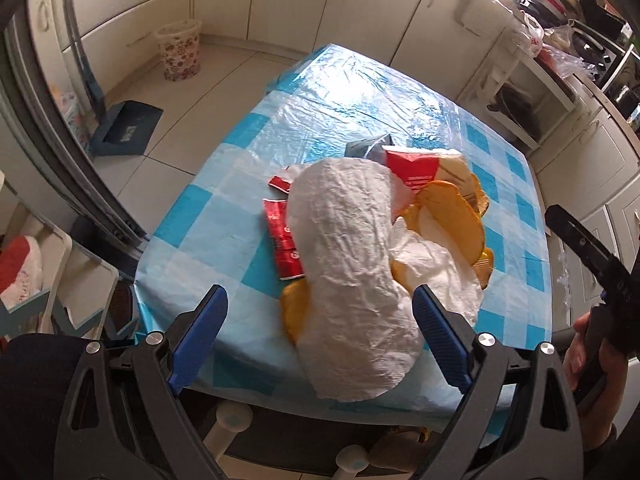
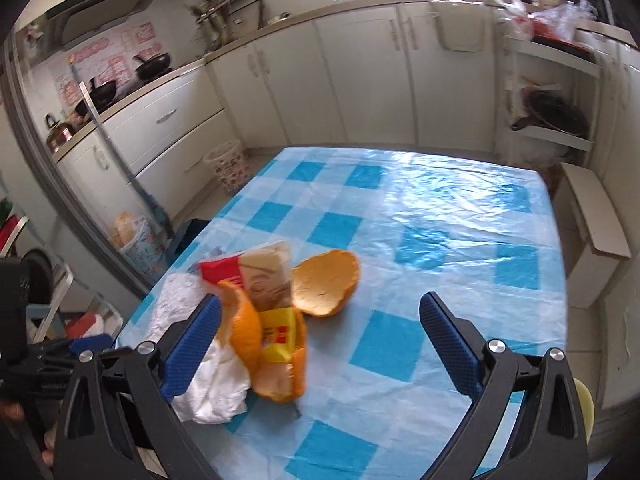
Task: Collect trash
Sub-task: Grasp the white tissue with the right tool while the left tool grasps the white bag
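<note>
We see the trash heaped on the table, which wears a blue & white checked plastic cloth; everything below is placed relative to that heap.

Left gripper: jaws spread wide, holding nothing, either side of the near end of a big crumpled white paper towel that reaches over the table's near edge. We can't tell if the fingers touch it. Under & beside the towel on its left lies a red wrapper; past its far end, a red & white packet and a grey-blue packet. Orange peel is piled on the heap's right side, w/ one more bit poking out at the near left.

Right gripper: also wide open, empty, hovering over the heap's right edge. Its left finger sits just beside a curled peel and a yellow wrapper; a cup-shaped peel half lies in the gap btw the fingers, farther off. A beige carton leans behind them.

Beyond the heap, on the floor by the cabinets, stands a patterned wastebasket.
</note>
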Motion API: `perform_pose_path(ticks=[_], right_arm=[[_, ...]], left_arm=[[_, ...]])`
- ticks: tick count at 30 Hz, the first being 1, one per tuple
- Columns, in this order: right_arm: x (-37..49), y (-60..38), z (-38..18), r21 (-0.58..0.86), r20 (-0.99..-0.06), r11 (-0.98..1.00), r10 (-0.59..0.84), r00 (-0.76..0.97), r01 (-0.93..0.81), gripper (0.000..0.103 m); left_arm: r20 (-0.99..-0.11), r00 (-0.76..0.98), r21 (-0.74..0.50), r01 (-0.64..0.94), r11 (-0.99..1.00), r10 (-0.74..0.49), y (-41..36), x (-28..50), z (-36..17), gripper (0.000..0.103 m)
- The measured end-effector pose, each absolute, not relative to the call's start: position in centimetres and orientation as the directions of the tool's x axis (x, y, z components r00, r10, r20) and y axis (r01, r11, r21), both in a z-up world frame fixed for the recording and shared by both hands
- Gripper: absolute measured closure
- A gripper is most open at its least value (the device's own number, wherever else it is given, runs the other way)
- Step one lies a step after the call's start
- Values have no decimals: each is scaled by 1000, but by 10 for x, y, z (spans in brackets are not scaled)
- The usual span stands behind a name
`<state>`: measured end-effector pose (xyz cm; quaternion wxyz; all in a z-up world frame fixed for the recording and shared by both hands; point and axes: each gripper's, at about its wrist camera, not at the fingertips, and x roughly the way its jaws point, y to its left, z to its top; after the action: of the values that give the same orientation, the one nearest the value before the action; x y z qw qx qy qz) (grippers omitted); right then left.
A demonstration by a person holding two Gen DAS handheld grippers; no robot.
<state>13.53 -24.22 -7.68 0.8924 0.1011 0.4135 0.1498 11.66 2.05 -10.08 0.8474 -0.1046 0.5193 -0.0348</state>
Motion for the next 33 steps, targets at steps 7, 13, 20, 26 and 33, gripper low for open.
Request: perform_pose_path(ticks=[7,13,20,26,33], right_arm=[[120,-178,-96,231,-804,894,398,443,-385,9],[116,-162,-125,254,-830,878,413,375,-405,38],[117,-169,-134,336,-818,858,470,330,-390,58],[115,-188,-130,400,-787,842,518,335,-362,68],[111,-205,-125,435,-752,835,542,376,-336,93]], left_arm=[[-874,456,-226,-75,971,-168,43,116,-111,13],[-878,438,-240,-55,969,-192,39,119,-123,13],[-872,450,-222,-12,975,-193,24,120,-119,13],[-872,463,-171,16,985,-159,4,128,-121,14],[-866,479,-145,32,989,-143,-9,140,-119,21]])
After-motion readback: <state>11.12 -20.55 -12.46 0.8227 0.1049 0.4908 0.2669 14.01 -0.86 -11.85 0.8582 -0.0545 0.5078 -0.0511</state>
